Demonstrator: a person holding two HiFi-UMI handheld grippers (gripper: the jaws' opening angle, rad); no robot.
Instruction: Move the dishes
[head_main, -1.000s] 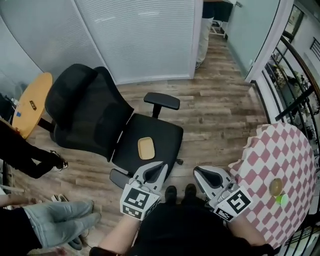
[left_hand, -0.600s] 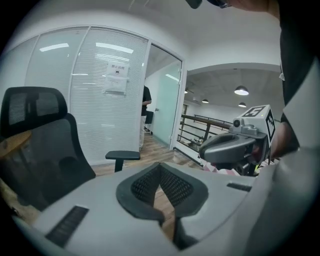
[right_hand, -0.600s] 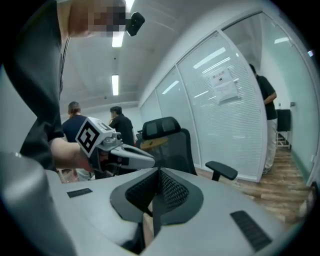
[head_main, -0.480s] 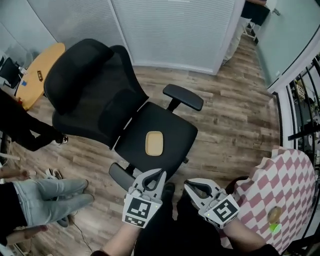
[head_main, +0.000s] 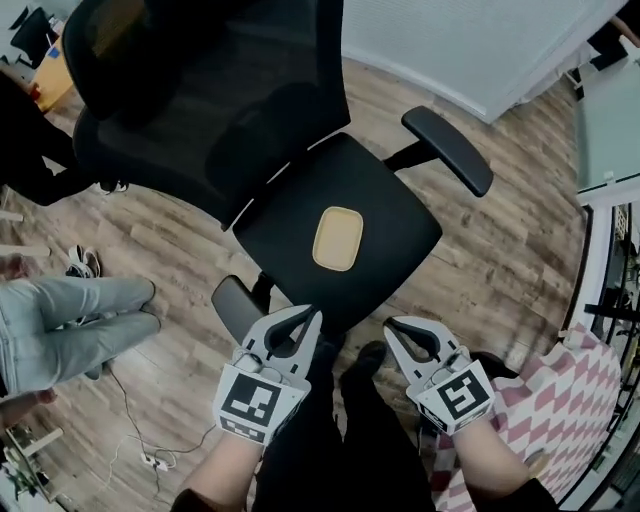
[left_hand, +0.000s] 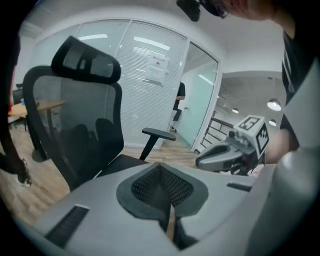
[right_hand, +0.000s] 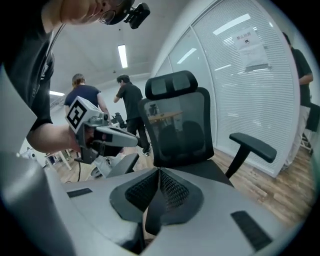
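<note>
You aim the left gripper (head_main: 313, 318) and right gripper (head_main: 390, 326), jaws together and empty, at the tan rounded-square dish (head_main: 338, 238) mid-frame, ready to reach.

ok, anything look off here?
Yes: a small tan dish sits on the office chair seat, an odd place for tableware. It lies flat and looks intact. The left tool and right tool are shut, empty, short of it.
</note>
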